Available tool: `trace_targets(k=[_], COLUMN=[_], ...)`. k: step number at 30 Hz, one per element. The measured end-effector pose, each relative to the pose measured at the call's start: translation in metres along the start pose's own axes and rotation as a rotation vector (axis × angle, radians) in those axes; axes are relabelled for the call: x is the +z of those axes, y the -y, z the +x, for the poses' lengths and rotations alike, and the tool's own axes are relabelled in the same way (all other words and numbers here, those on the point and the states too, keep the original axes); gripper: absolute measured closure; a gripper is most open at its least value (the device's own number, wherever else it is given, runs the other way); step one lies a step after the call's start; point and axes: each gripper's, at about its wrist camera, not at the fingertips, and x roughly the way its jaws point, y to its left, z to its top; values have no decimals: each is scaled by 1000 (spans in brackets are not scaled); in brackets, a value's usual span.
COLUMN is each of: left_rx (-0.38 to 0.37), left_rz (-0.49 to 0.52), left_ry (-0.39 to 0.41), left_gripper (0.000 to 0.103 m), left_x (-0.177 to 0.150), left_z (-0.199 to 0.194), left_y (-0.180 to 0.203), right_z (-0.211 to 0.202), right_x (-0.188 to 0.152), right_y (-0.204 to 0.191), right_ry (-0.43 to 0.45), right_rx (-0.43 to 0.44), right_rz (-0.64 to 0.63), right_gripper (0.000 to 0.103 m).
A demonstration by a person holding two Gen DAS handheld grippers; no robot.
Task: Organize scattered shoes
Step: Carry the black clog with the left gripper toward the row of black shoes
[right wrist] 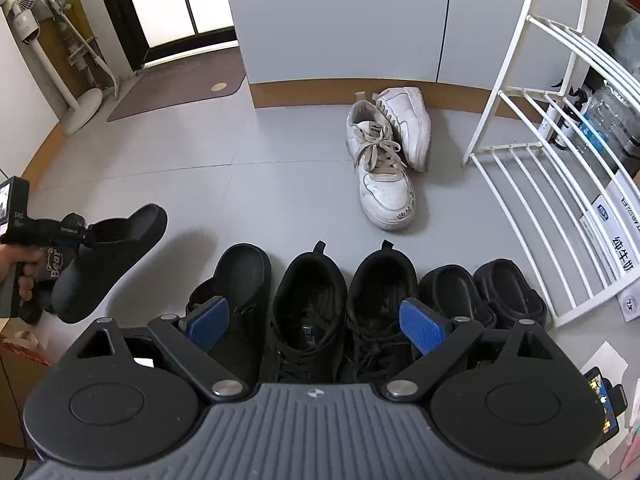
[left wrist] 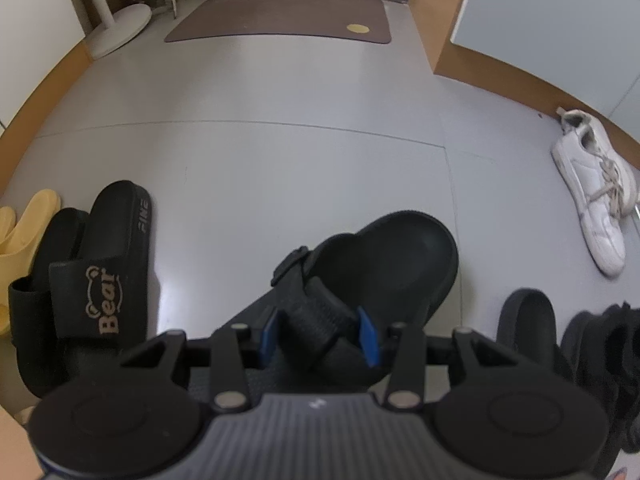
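Observation:
My left gripper (left wrist: pixel 318 336) is shut on the strap of a black clog (left wrist: pixel 384 264) and holds it off the floor. The right wrist view shows this clog (right wrist: pixel 116 256) hanging at the left, with a hand (right wrist: pixel 20 272) on the left gripper's handle. My right gripper (right wrist: pixel 316 324) stands open and holds nothing, above a row of black shoes. The row runs from a matching clog (right wrist: pixel 240 276) through a pair of black sneakers (right wrist: pixel 308 300) to two black slippers (right wrist: pixel 480 292). Two white sneakers (right wrist: pixel 384 168) lie farther back by the cabinet.
Black "Bear" slides (left wrist: pixel 100 272) and yellow slippers (left wrist: pixel 20 232) lie at the left. A white wire rack (right wrist: pixel 540 184) stands at the right. A brown door mat (left wrist: pixel 280 16) and a fan base (left wrist: pixel 116 28) sit near the door. Grey floor lies between the shoe groups.

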Motion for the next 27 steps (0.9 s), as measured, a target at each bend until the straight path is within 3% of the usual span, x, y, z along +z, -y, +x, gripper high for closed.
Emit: trace_targets(k=[9, 20, 26, 27], left_rx=[-39, -85, -119, -110], left_rz=[22, 71, 80, 82], left_ry=[-18, -77, -153, -143], left_gripper=[58, 58, 51, 46], left_x=[-28, -48, -46, -43], left_z=[-1, 27, 35, 30], left_y=[9, 31, 40, 41], right_z=[-4, 4, 5, 5], right_x=[-11, -13, -14, -14], right_y=[-11, -17, -16, -16], right_ry=[-16, -42, -50, -48], right_rx=[-13, 16, 30, 31], right_rz=[-36, -79, -89, -91], right_gripper=[7, 7, 7, 7])
